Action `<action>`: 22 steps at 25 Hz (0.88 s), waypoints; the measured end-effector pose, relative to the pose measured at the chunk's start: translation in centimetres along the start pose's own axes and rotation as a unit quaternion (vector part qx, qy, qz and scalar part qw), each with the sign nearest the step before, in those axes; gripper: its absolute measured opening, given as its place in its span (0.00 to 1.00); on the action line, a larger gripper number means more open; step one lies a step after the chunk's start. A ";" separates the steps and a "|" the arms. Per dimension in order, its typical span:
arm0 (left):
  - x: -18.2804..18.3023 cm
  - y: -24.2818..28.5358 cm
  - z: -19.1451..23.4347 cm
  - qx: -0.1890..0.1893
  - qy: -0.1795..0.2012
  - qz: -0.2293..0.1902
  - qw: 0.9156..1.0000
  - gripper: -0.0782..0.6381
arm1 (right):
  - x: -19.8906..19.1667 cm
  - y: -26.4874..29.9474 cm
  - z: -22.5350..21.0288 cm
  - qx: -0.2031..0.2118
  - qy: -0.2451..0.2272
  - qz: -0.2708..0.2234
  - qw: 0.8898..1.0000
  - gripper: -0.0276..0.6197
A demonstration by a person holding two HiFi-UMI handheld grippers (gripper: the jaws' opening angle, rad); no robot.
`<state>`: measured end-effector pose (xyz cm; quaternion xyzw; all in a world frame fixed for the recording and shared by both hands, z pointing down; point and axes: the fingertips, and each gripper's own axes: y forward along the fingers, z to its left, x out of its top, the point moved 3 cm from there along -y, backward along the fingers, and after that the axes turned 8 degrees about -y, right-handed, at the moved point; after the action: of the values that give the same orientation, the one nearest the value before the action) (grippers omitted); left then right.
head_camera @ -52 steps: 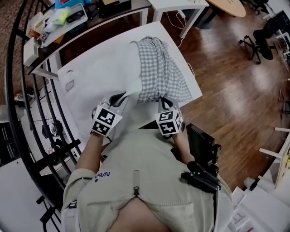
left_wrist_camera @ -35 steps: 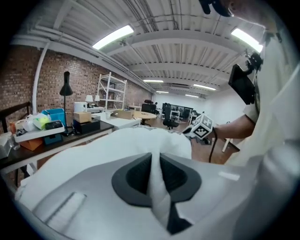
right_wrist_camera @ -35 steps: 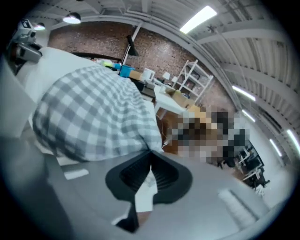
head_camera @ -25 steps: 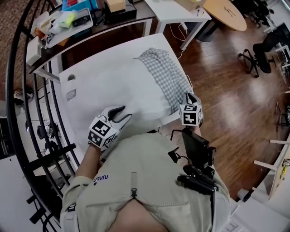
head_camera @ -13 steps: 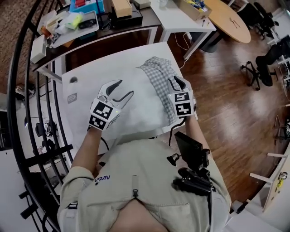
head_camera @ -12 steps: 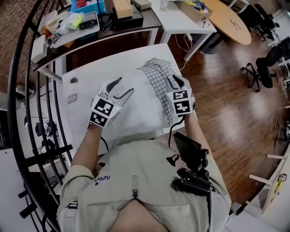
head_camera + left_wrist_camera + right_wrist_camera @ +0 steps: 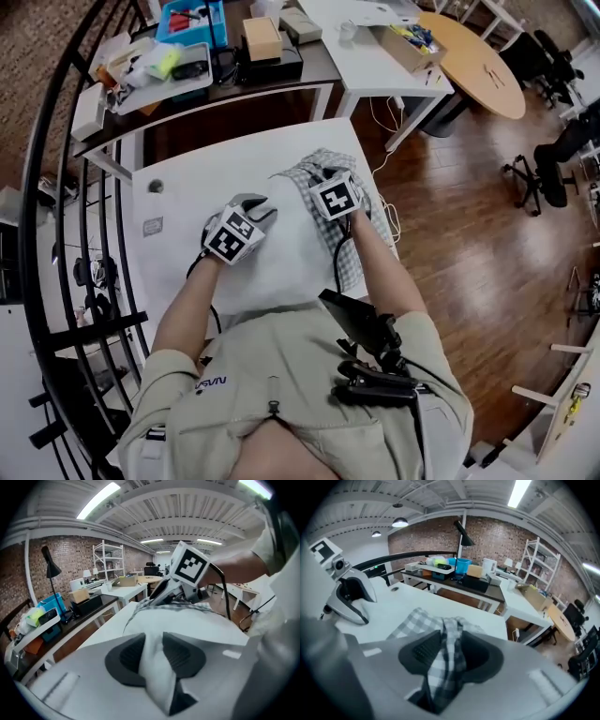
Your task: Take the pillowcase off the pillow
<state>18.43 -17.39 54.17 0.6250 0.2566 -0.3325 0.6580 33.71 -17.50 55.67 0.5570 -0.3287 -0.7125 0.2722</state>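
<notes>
I've got the white pillow (image 7: 281,258) lying along the white table (image 7: 183,183), with the checked pillowcase (image 7: 417,620) bunched at its far end. My left gripper (image 7: 153,646) sits on the pillow's middle; its jaws have just been closing and now pinch a raised fold of plain white pillow cloth between the pads. My right gripper (image 7: 451,644) is just beside it at the far end, on the pillowcase. Its jaws have just been widening, yet a ridge of checked fabric stands in the gap, touching both pads, so I read it as gripped
</notes>
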 end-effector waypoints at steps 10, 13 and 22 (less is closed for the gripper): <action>2.9 -8.2 -1.0 0.036 0.001 -0.137 0.990 0.13 | 2.8 -4.1 -8.7 -0.184 -0.042 -0.046 0.981 0.05; 2.6 -9.7 0.4 0.065 -0.026 -0.161 0.984 0.13 | 0.6 -4.6 -12.5 -0.229 0.000 -0.023 0.973 0.05; 0.1 -6.2 4.8 0.092 -0.051 -0.109 0.988 0.25 | -4.9 -1.9 -11.7 -0.155 0.051 -0.035 0.986 0.12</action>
<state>13.42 -22.16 50.42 0.6332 0.2578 -0.4561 0.5698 46.17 -14.50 55.27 0.5547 -0.1805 -0.7347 0.3463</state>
